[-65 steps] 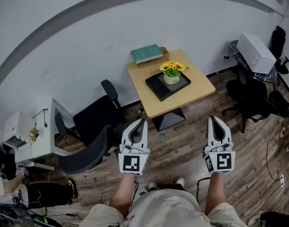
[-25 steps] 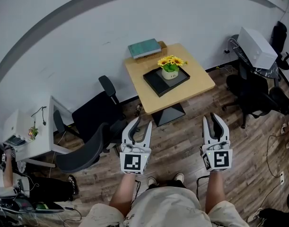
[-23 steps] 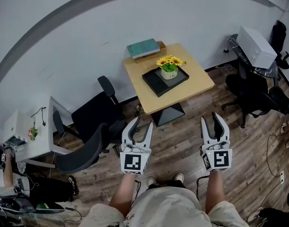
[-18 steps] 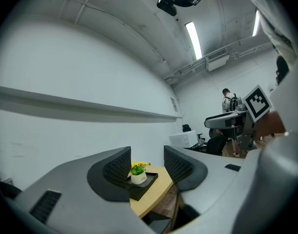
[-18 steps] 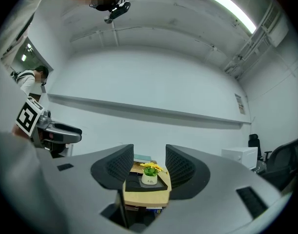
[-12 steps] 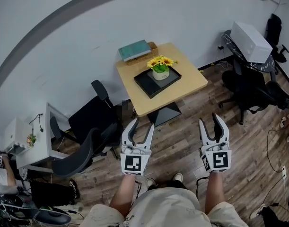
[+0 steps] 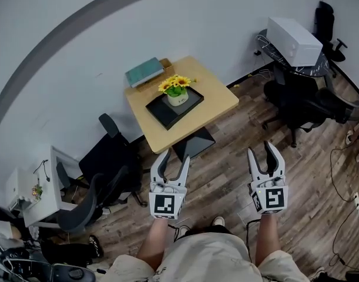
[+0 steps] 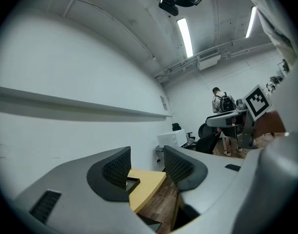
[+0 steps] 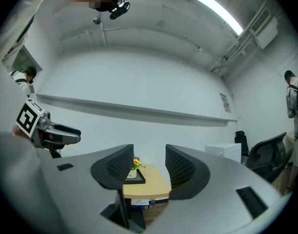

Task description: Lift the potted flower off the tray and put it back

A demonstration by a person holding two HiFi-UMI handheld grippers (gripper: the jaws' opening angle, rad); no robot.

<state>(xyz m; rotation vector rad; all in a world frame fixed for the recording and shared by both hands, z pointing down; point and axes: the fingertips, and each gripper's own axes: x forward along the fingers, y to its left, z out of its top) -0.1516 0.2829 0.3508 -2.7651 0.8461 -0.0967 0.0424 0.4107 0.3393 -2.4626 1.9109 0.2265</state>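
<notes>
A potted flower (image 7: 177, 91) with yellow blooms in a white pot stands on a black tray (image 7: 163, 110) on a small wooden table (image 7: 214, 97) against the wall. Both grippers hang far in front of it, over the wooden floor. My left gripper (image 7: 171, 159) is open and empty. My right gripper (image 7: 265, 151) is open and empty too. In the right gripper view the potted flower (image 9: 134, 167) and tray (image 9: 139, 178) show small and distant between the jaws. The left gripper view shows only the table's corner (image 8: 146, 188).
A teal book (image 7: 144, 71) on a box lies at the table's back. Black office chairs (image 7: 111, 154) stand left of the table, more chairs (image 7: 299, 107) and a white box (image 7: 294, 33) to the right. A white desk (image 7: 35, 187) sits far left.
Both grippers have opened wider. The table with the flower has slid leftward and slightly down in the head view; the grippers keep their place in the picture.
</notes>
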